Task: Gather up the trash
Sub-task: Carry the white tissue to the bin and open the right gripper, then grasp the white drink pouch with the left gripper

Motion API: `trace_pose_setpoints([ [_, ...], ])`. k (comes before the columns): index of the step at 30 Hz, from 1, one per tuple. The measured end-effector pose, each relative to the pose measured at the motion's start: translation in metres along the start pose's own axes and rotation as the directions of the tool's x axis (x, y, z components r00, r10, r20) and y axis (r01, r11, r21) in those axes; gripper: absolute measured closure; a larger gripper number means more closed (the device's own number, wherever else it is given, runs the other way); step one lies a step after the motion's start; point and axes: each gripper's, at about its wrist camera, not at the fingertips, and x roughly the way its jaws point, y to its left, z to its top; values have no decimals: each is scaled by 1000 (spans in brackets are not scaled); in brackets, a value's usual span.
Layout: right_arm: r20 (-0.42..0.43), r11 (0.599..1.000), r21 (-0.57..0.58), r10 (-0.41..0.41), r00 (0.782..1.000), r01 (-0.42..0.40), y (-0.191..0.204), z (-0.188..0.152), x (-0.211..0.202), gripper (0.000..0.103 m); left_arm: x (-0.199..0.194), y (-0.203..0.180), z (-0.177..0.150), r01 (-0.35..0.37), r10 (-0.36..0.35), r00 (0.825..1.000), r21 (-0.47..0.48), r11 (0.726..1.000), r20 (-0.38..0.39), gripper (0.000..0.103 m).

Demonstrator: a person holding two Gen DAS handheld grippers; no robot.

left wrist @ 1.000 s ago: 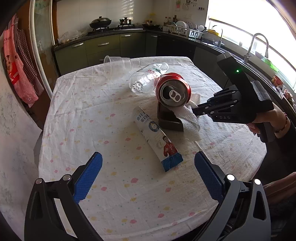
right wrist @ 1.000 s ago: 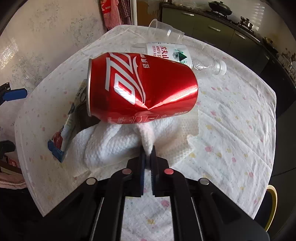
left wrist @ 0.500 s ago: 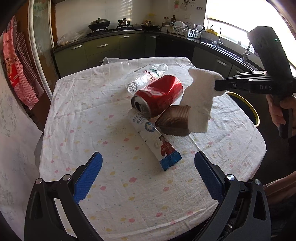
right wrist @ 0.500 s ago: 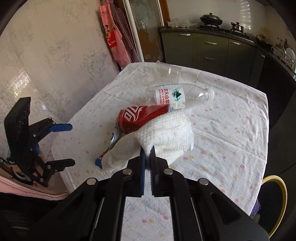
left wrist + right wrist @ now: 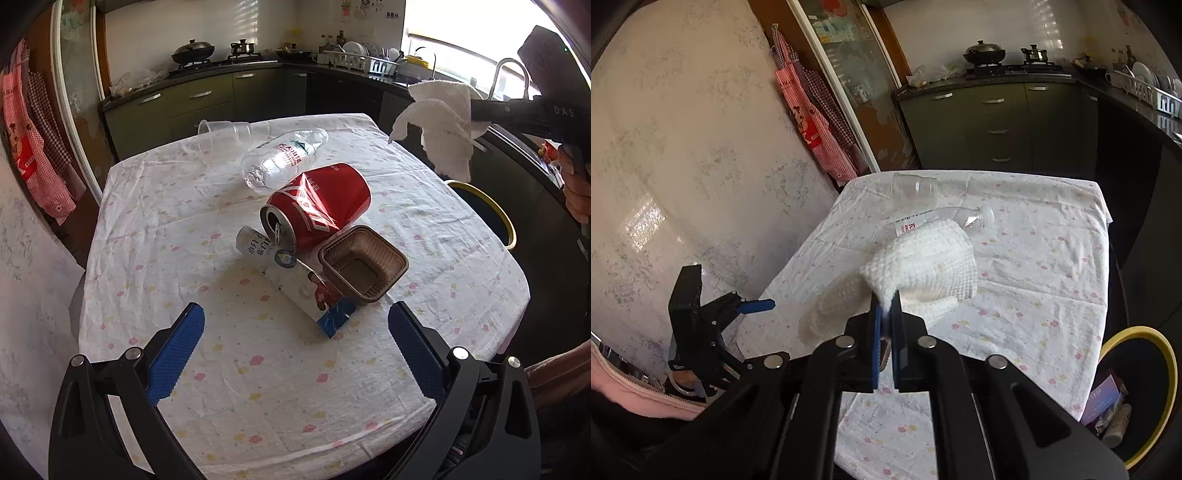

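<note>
Room: a kitchen with dark green cabinets (image 5: pixel 207 107) along the back wall, a wok (image 5: pixel 194 50) on the stove, and red checked aprons (image 5: pixel 816 122) hanging by the door.
Bench: the bench (image 5: pixel 166 229) wears a white cloth with little pastel flowers, pretty wrinkled.
Paper towel: the crumpled paper towel (image 5: pixel 441 127) is up in the air past the bench's right edge, over the bin side, hanging down loosely.
Right gripper: the right gripper (image 5: pixel 885 319) has its fingers pinched tight on a corner of the towel.
Left gripper: the left gripper (image 5: pixel 295 347) hovers at the near edge, blue fingers spread wide, nothing in them.
Can: the red can (image 5: pixel 316 208) lies mid-bench on its side, opening toward the near-left.
Bottle: the clear bottle (image 5: pixel 282 160) lies behind the can, cap toward the far right.
Cup: the plastic cup (image 5: pixel 223 131) is tipped over near the far edge.
Carton: the flattened carton (image 5: pixel 295 282) runs diagonally, blue end nearest.
Tray: the brown tray (image 5: pixel 364 267) sits upright, looks empty.
Bin: the yellow-rimmed bin (image 5: pixel 1137 391) on the floor holds a few packets.
</note>
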Motion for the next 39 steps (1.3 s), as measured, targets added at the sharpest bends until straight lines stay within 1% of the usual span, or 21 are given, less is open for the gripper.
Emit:
trace_pose_setpoints([
  [3,27,999,28,20,999,-21,-3,3,-14,99,0,-1,1,2,-2,1000,3,1000,0,5],
  [5,52,999,43,3,999,-5,-7,4,-26,98,0,-2,1,3,-3,1000,5,1000,1,5],
  [8,84,995,83,-63,995,56,-22,2,-49,98,-2,-3,2,10,-10,1000,8,1000,10,5],
  [11,90,975,158,-175,980,159,-52,-7,-72,98,-3,-7,2,23,-23,1000,21,1000,21,5],
  [12,85,961,186,-221,972,203,-63,-12,-80,98,-3,-8,3,24,-25,999,26,999,23,5],
  [14,59,923,246,-318,946,295,-90,-24,-93,98,-1,-13,4,29,-30,999,36,999,20,5],
  [15,40,901,272,-362,931,339,-103,-31,-98,98,0,-15,5,32,-33,999,41,999,16,5],
  [16,16,872,296,-412,911,389,-117,-38,-102,98,1,-17,5,33,-34,999,45,998,15,5],
  [19,-60,797,354,-502,863,489,-154,-59,-105,97,5,-26,8,39,-40,999,63,997,7,5],
  [21,-111,758,377,-534,839,532,-177,-71,-101,96,7,-32,10,41,-42,999,78,996,3,5],
  [24,-165,713,410,-554,816,568,-208,-86,-92,95,9,-39,13,42,-42,999,98,994,-3,5],
  [27,-203,690,440,-547,812,575,-232,-97,-81,95,11,-44,16,40,-40,999,111,993,-8,5],
  [29,-219,682,448,-543,811,578,-243,-103,-75,94,11,-46,16,40,-39,999,115,993,-9,5],
  [31,-248,673,444,-542,803,591,-253,-108,-66,84,11,-47,17,40,-39,999,117,992,-11,5],
  [33,-281,656,447,-542,792,608,-260,-112,-60,47,11,-47,17,41,-40,999,118,992,-10,5],
  [34,-300,649,441,-545,783,620,-262,-113,-59,42,11,-47,17,41,-40,999,118,992,-10,5],
  [36,-312,639,436,-554,772,634,-262,-114,-58,42,12,-47,16,42,-40,999,118,992,-12,5],
  [37,-311,633,440,-559,769,637,-261,-115,-59,41,12,-46,16,41,-40,999,118,992,-13,5],
  [39,-295,631,447,-566,770,634,-255,-115,-65,39,13,-45,15,42,-41,999,114,993,-15,5],
])
